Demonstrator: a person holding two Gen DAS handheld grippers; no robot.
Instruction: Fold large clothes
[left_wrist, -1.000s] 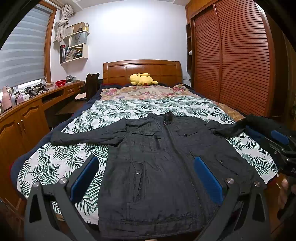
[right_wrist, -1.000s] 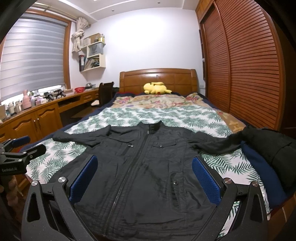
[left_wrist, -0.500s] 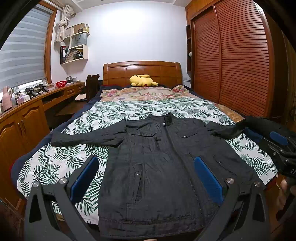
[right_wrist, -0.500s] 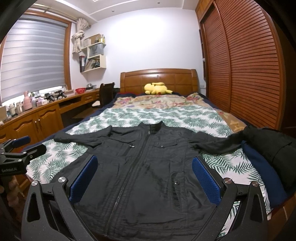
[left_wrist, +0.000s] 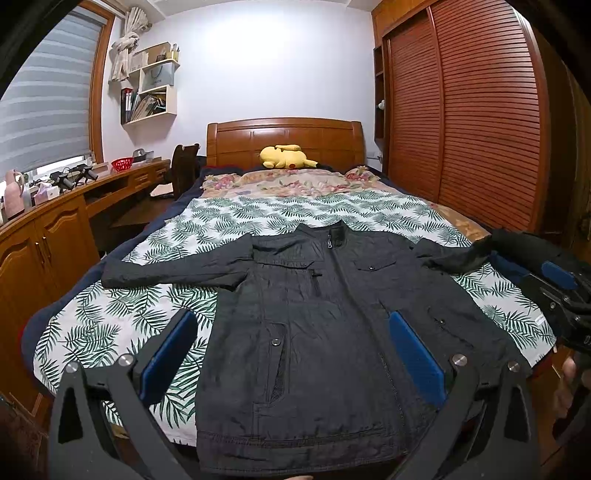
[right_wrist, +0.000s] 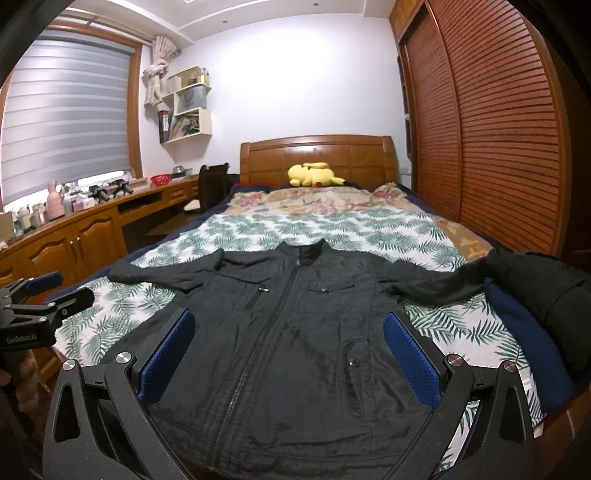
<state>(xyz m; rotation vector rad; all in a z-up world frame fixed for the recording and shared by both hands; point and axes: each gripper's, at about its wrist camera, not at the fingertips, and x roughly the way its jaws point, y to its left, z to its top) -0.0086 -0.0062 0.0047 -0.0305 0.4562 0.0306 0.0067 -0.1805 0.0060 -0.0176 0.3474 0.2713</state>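
Black jacket lies flat, zipped, on the leaf-print bed; left tongs and right tongs gape wide, empty.

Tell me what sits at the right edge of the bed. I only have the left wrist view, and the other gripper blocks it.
Observer: A black padded garment lies on a dark blue garment at the edge of the bed.
Operator: Report where the jacket's sleeve on that side ends.
Observer: The sleeve of the jacket runs right up to the black padded garment. I cannot tell the cuff apart from it.
Operator: Confirm the right gripper's state.
Observer: The right gripper is open and holds nothing. Its blue fingers are spread wide over the jacket's lower half.
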